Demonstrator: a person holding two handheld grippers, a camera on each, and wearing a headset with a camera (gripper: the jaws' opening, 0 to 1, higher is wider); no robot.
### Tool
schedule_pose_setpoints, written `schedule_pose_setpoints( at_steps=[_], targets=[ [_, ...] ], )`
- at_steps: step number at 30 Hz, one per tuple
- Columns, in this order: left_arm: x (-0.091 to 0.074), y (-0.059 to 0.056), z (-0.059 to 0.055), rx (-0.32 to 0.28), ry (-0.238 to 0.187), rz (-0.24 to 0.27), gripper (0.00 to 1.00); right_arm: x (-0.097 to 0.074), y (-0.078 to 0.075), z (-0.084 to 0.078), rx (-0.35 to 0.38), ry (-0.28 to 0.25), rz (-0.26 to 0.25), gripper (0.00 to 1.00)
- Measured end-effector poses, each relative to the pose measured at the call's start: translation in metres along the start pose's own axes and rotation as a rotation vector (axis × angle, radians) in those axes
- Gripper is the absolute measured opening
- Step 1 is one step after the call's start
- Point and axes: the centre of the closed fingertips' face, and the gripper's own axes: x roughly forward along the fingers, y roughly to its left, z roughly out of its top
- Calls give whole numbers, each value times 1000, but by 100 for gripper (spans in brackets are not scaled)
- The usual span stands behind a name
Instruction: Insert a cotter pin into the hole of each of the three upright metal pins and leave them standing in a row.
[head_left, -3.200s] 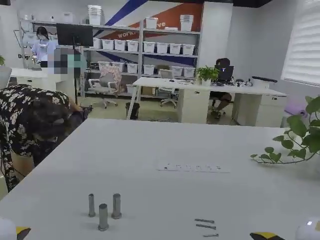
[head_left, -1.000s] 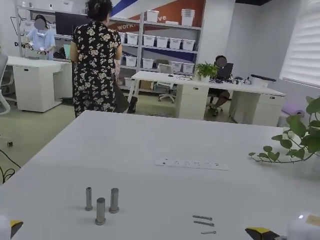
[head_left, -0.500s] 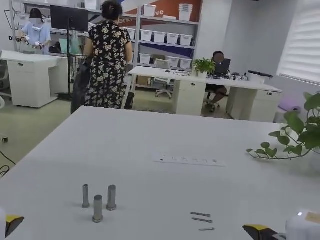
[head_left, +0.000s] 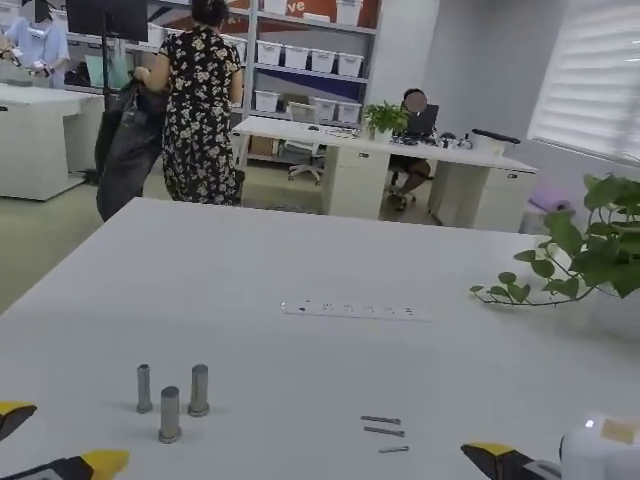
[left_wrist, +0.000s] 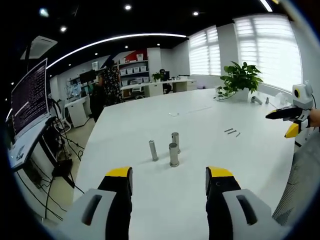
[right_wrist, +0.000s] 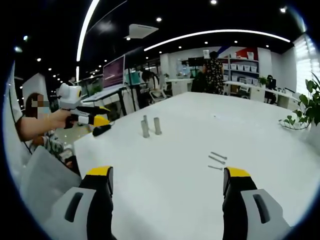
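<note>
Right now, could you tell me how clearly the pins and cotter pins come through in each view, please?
Head view: soft even light, metal pins crisp, cotter pins thin slivers, holes too small to see. Left gripper view: fisheye bows the table, blinds blown out. Right gripper view: ceiling light strip curves, cotter pins small but distinct.

A person in a floral dress (head_left: 200, 100) is standing beyond the white surface (head_left: 300, 250), back to the camera, while another person (head_left: 413, 112) is sitting at a far desk (head_left: 340, 140). A white power strip (head_left: 355, 310) is lying mid-surface, and a leafy plant (head_left: 585, 245) is trailing along its right edge.
</note>
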Motion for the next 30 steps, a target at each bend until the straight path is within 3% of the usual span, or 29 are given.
schedule_pose_setpoints(
  at_steps=[9,30],
  targets=[
    [33,16,1,-47,-5,7,48,0,0,0,-11,-5,-2,89],
    [101,37,-1,-59,13,-8,34,7,-2,-2,2,11,9,88]
  ],
)
